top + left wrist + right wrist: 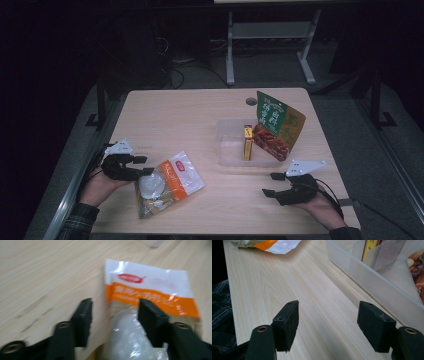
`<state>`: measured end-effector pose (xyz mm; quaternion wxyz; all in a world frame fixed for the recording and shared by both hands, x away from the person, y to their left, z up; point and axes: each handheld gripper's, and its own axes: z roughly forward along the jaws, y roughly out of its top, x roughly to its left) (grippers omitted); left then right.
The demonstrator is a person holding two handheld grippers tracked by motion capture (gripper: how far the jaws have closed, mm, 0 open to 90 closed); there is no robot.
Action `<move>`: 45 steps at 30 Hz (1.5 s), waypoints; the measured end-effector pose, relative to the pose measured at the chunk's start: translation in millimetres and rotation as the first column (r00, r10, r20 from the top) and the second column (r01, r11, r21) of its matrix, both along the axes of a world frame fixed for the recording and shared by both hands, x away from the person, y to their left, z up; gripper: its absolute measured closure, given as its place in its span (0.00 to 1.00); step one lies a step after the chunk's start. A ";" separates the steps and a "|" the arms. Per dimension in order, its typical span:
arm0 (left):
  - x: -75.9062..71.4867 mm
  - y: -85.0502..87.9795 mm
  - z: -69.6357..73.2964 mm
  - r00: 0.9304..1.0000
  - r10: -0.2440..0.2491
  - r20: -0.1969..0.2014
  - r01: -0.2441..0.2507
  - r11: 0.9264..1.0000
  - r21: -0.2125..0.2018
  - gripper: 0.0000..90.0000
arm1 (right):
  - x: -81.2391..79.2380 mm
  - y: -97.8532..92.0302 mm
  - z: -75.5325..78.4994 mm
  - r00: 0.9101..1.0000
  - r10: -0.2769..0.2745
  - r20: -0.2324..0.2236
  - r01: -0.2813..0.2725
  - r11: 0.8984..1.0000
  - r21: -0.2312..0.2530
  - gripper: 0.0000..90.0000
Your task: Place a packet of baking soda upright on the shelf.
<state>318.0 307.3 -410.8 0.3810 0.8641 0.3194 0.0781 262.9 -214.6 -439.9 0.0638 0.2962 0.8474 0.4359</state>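
The left gripper [143, 165] sits at the near left of the bench [200, 120], released: its jaws stand apart with nothing pressed between them. No earlier look is needed to see the gap in the left gripper view, where one jaw hovers over bare wood and the other over the pouch [150, 315]. The pouch, clear at one end with a white and orange printed end, lies flat on the bench just in front of this gripper, its pale round contents [150, 186] right beside the jaw tips; whether a jaw touches the film I cannot tell, since that view is blurred. The right gripper [273, 184] rests at the near right of the bench, also released, jaws wide over bare wood in the right gripper view [328, 325]. Just beyond and beside it stands a clear tub [227, 150]. Inside the tub a yellow box [247, 142] stands upright, and a green and orange bag [277, 125] leans in the far corner, tilted against the tub's wall. The pouch lies well apart from the tub.
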 end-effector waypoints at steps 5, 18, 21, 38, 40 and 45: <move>3.2 -19.6 -13.9 0.999 -0.041 -0.008 0.042 0.994 0.098 0.27 | -0.8 -0.7 0.2 1.000 -0.002 0.002 0.002 1.000 0.002 0.37; 22.8 -23.0 -38.7 0.986 -0.101 -0.129 0.113 0.990 0.089 0.28 | -1.8 -1.9 -0.8 1.000 -0.009 -0.004 0.009 1.000 0.001 0.37; 25.0 -21.5 -40.9 0.980 -0.117 -0.160 0.128 0.990 0.059 0.35 | -2.5 -2.4 -0.4 1.000 -0.012 -0.005 0.012 1.000 0.002 0.37; 19.5 -23.7 -38.8 0.977 -0.133 -0.166 0.141 0.989 0.040 0.98 | -2.7 -2.3 0.2 1.000 -0.006 0.001 0.005 1.000 0.006 0.37; 17.0 -23.6 -36.6 0.979 -0.119 -0.163 0.126 0.991 0.035 0.99 | -2.1 -2.2 0.1 1.000 -0.001 -0.001 0.001 1.000 0.006 0.37; 10.3 -19.5 -26.2 0.987 -0.101 -0.123 0.103 0.995 0.015 0.99 | -0.3 -0.4 0.6 1.000 0.007 0.001 -0.007 1.000 0.011 0.37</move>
